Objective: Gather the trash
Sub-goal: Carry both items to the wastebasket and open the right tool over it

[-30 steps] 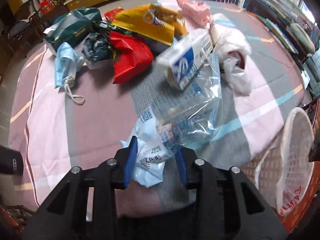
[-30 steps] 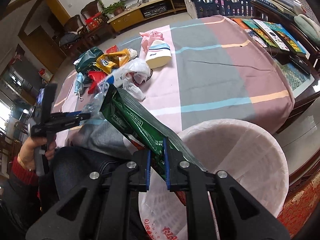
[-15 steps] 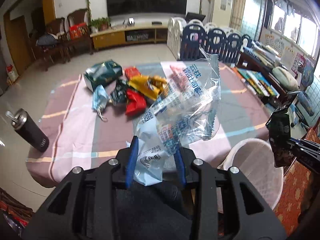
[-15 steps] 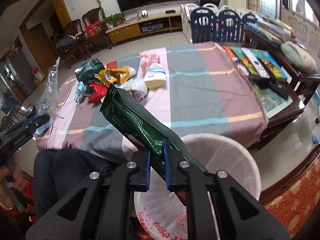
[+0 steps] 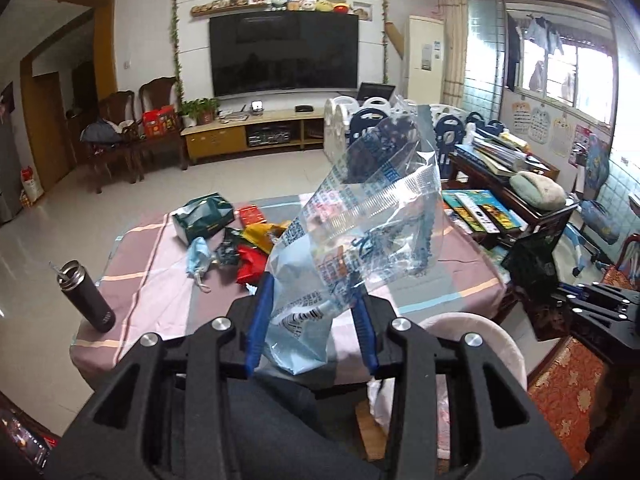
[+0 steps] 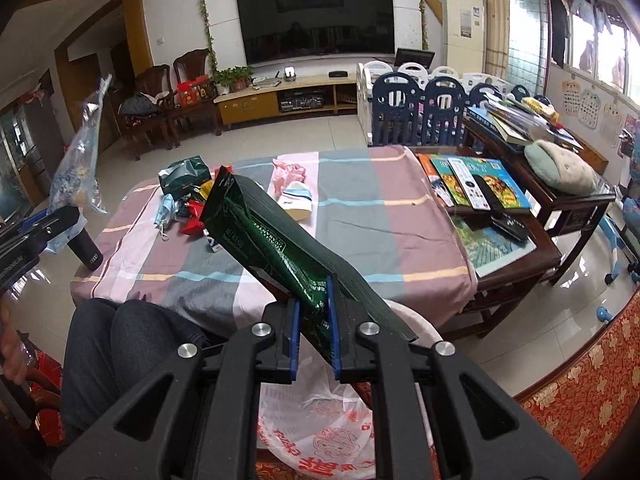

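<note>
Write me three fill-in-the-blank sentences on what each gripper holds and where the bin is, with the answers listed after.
1. The left gripper is shut on a clear, blue-printed plastic ____.
2. The dark package clamped in the right gripper is ____ in colour.
3. The white bin with the plastic liner sits right ____ the right gripper.

Missing words: bag; green; below

- A waste basket (image 6: 424, 330) sits at the table's (image 6: 360, 216) near edge, at 6 o'clock.
- A wrapper pile (image 5: 240, 248) lies at the table's 10 o'clock.
- A flask (image 5: 86, 300) stands at its 8 o'clock corner.
</note>
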Motion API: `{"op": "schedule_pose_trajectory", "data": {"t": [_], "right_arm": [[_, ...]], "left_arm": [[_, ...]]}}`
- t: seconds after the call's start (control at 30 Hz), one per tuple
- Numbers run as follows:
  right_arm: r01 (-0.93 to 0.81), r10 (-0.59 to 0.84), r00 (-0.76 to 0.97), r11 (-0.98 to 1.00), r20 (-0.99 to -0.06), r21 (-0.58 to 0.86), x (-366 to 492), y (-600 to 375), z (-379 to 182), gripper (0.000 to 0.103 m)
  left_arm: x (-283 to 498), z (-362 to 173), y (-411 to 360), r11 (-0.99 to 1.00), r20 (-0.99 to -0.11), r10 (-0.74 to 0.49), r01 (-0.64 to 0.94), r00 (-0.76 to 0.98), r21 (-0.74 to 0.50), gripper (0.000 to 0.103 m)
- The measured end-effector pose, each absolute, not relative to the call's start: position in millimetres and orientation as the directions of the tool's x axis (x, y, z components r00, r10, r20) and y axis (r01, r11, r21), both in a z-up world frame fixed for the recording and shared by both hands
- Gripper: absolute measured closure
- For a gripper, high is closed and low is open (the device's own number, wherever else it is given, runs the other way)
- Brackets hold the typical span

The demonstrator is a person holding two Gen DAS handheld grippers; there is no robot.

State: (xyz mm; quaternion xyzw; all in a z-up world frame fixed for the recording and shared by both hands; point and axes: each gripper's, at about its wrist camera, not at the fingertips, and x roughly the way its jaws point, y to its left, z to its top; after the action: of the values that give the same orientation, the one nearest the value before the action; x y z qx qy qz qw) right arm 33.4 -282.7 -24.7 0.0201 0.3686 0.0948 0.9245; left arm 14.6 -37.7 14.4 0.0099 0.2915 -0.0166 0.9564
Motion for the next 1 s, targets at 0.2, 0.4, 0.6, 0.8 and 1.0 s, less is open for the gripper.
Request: {"op": "schedule_pose_trajectory", "data": {"t": [0.2, 0.4, 0.6, 0.8, 1.0], "right_arm": [[-0.092, 0.202, 0.645, 0.978, -0.737, 0.187, 35.9, -305.1, -50.6, 0.091], [-0.013, 0.118, 0.586, 0.991, -0.802, 0.136, 45.1, -315.3, -76.2, 0.090], [0.110, 0.177, 0.360, 0.967, -0.916, 0.230, 62.0, -335.1, -153.8, 0.079], [0.232, 0.110, 0.499, 0.939, -0.859, 0.255, 52.2, -363.2, -120.9, 0.034], [0.323, -0.029, 0.675, 0.910, -0.737, 0.260, 31.9, -397.9, -68.1, 0.030]], "left_arm": [[8.4, 0.1, -79.2, 0.989, -0.595, -0.102, 0.145, 0.797, 0.025, 0.064], [25.3, -38.4, -105.0, 0.964, -0.706, -0.231, 0.254, 0.669, -0.074, 0.064], [28.2, -49.5, -113.8, 0.952, -0.726, -0.257, 0.296, 0.638, -0.077, 0.064], [38.3, -73.0, -133.6, 0.916, -0.781, -0.346, 0.366, 0.520, -0.162, 0.064], [53.4, -113.5, -193.3, 0.814, -0.849, -0.440, 0.529, 0.293, -0.240, 0.056]]}}
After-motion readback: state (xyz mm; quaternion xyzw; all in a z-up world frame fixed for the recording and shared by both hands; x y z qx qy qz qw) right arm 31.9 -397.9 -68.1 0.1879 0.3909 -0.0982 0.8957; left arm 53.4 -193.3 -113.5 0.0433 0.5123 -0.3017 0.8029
